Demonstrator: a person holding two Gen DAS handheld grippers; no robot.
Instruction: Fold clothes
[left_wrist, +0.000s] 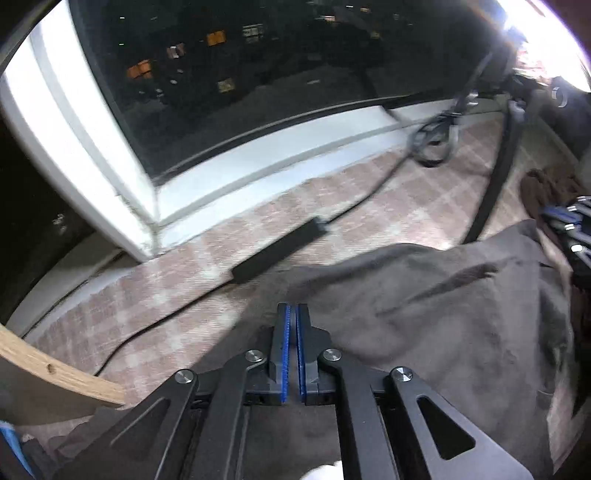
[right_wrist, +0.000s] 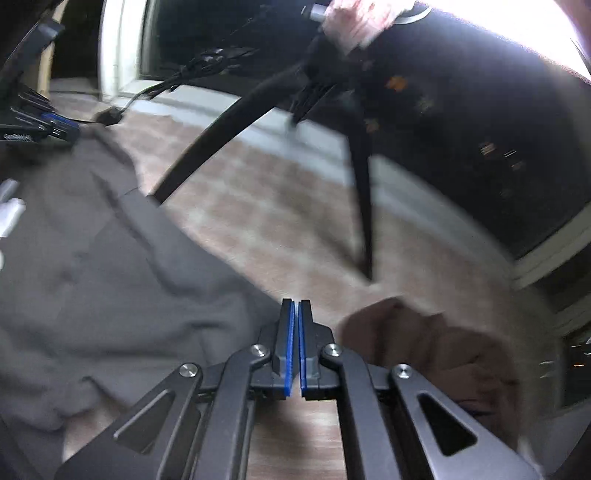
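A grey garment (left_wrist: 443, 314) lies spread and rumpled on the checked carpet (left_wrist: 166, 314). My left gripper (left_wrist: 293, 308) points down at its near-left edge, its blue pads pressed together over the cloth. The right wrist view has the same grey garment (right_wrist: 110, 277) on the left. My right gripper (right_wrist: 296, 302) is shut, its tips right at the garment's edge where it meets the carpet; no cloth shows between its pads. Each gripper appears in the other's view, the right gripper (left_wrist: 576, 225) at the far right and the left gripper (right_wrist: 40, 125) at the upper left.
A brown garment (right_wrist: 424, 354) lies crumpled right of the grey one. Black tripod legs (right_wrist: 221, 129) stand on the carpet beyond it, with a hand (right_wrist: 354, 26) at their top. A black power brick (left_wrist: 280, 251) with cable lies before the dark window (left_wrist: 258, 74). A wooden board (left_wrist: 55, 373) sits lower left.
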